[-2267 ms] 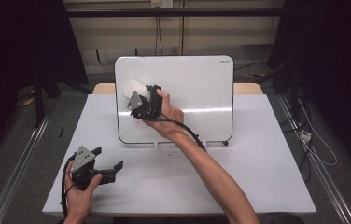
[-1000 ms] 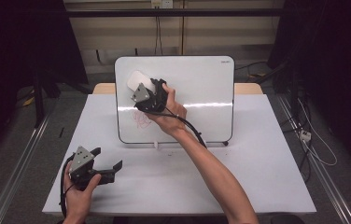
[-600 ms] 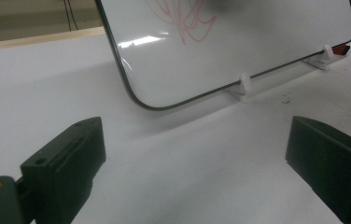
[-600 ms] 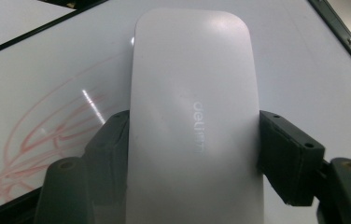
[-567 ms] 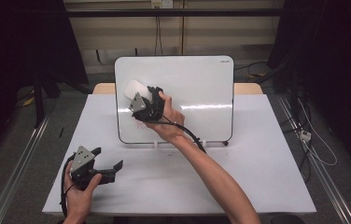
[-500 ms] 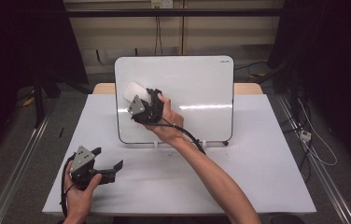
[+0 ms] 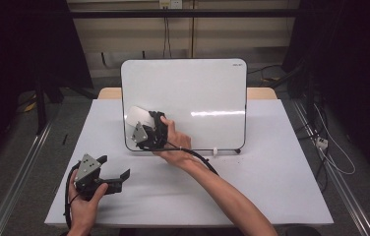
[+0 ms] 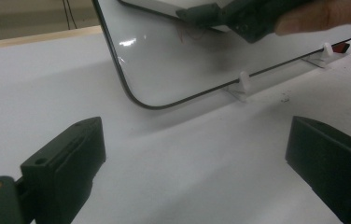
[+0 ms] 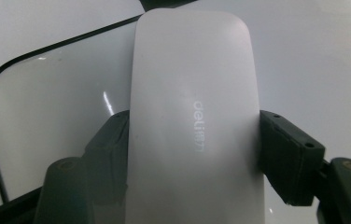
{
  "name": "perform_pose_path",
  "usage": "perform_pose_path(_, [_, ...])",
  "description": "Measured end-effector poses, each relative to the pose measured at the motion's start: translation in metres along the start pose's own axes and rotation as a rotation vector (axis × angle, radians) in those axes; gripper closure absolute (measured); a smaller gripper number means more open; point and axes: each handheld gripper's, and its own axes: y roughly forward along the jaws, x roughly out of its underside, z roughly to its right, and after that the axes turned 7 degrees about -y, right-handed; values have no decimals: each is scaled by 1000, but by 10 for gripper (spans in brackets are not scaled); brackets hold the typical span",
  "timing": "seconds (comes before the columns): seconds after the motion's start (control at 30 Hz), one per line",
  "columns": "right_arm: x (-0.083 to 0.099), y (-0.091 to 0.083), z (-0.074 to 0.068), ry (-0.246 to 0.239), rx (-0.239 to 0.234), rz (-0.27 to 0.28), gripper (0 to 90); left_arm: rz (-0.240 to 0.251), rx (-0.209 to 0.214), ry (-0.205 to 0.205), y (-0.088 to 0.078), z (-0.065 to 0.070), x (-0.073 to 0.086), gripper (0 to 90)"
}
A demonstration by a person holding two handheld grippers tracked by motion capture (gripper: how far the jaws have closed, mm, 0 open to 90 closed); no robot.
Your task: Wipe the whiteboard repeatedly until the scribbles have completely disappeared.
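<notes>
At the left of the high view, the left gripper (image 7: 111,178) is held low over the white table (image 7: 271,167) by a hand (image 7: 82,204) coming in from the bottom edge, with the forearm nearly upright in the picture; its jaws are spread wide apart with nothing between them, as is also seen in the left gripper view, where bare table lies between the two black jaws. Further right, the right gripper (image 7: 143,129) is carried by an arm stretched diagonally from the bottom right, and it is pressed toward the lower left part of the upright whiteboard (image 7: 193,93). A white eraser (image 9: 194,116) is clamped between its jaws and laid against the board's face near the rounded lower left corner. The eraser is seen as a smooth, pale oblong with rounded ends, and the word "deli" is printed on its back in faint white letters. Faint red marks (image 8: 190,35) can be made out on the board beside the eraser.
</notes>
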Motion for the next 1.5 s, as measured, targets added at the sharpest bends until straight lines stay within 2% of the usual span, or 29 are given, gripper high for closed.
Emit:
perform_pose_path(0.17, [0,0,4,15,-18,3,318,-4,2,-1,0,0,1,47])
perform_pose_path(0.33, [-1,3,14,36,1,0,318,-5,7,-1,1,1,1,47])
perform_pose_path(0.43, [-2,6,28,64,19,-11,317,0,7,-3,0,0,1,48])
perform_pose_path(0.57, [-1,8,48,109,69,-41,316,3,3,-6,-1,0,1,48])
perform_pose_path(0.77, [2,10,71,170,95,-57,315,5,-4,-10,-2,-2,1,48])
perform_pose_path(0.9, [2,10,67,158,127,-48,315,8,-6,-9,-2,-1,0,47])
perform_pose_path(0.93, [2,9,66,158,112,-54,316,7,-5,-5,-2,-1,0,47])
perform_pose_path(1.07, [2,8,52,139,109,-54,314,6,-6,-5,-2,-1,0,47])
perform_pose_path(1.23, [-1,7,36,70,88,-54,312,7,-4,-9,-1,0,0,47])
perform_pose_path(1.37, [-1,6,28,46,73,-48,312,6,-5,-9,0,0,0,48])
perform_pose_path(1.5, [-1,4,12,21,47,-32,313,5,-6,-4,-1,0,0,47])
